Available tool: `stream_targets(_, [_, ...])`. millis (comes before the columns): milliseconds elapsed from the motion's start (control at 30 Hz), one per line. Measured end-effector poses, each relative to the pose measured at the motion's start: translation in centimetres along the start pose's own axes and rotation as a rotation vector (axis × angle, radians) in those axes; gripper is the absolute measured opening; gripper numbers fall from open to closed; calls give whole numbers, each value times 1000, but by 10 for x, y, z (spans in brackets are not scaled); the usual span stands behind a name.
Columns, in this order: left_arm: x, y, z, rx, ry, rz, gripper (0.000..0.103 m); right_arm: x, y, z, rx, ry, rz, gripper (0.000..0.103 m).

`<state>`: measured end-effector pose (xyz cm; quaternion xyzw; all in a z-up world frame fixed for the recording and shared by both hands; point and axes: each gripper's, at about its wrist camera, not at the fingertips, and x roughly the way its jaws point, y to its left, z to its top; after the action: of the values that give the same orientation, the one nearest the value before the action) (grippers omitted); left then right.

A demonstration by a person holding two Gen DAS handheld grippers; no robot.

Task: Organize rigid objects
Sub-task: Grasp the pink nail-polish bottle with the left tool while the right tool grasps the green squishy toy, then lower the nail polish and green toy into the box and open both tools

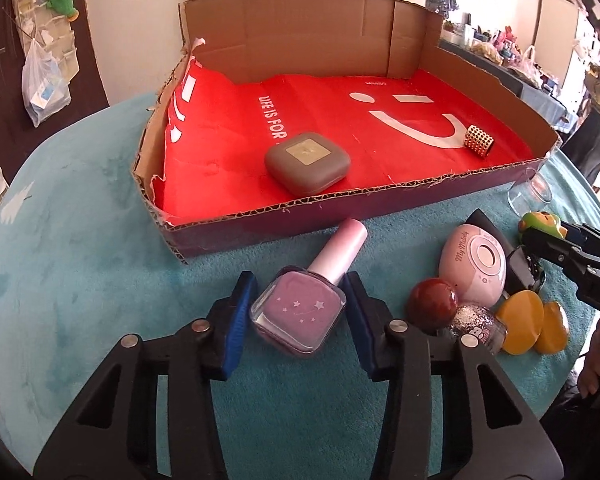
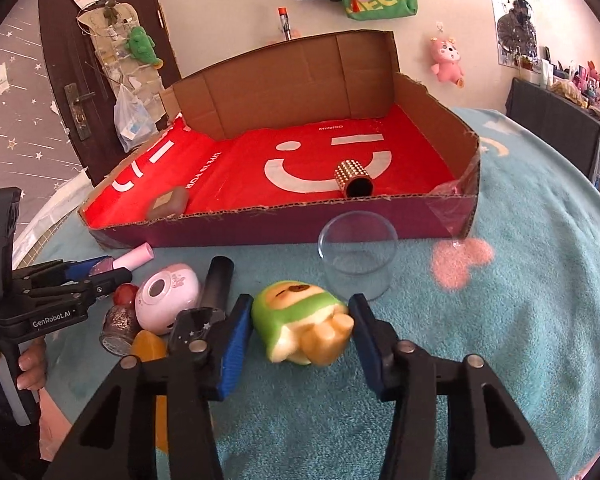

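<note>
Two grasps are being set at once, one per hand, on things lying on the turquoise fleece cloth [image 1: 80,240] in front of the shallow cardboard tray lined with red paper [image 1: 380,196].

From the left wrist, the left gripper [image 1: 298,312] straddles the square glass bottle of mauve nail polish [image 1: 298,316]. The bottle lies flat, its long axis running from the body up through the pale pink cap, which points toward the tray's near wall. Its blue pads sit narrowly about the bottle's body, right beside the glass; whether they press on it yet I cannot tell. Already in the tray are a grey rounded-square compact [image 1: 307,163] and a gold studded cylinder [image 1: 478,141].

From the right wrist, the right gripper [image 2: 300,332] brackets the green-hooded soft-looking toy figure [image 2: 300,320], which lies on its back, head away from the camera and feet toward it. Thin gaps seem to remain at both pads. A clear plastic cup [image 2: 356,260] stands just behind.

Likely next: finish closing, lift clear of the low wall, and set each thing down inside the tray.
</note>
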<state>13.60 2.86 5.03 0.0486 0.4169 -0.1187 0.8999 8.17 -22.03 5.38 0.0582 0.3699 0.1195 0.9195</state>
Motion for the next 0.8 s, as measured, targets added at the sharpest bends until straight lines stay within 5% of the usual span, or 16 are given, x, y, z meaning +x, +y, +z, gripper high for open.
stream_targets(800, [-41, -13, 1, -40, -104, -45, 41, -27, 0, 7, -16, -64, 13, 51])
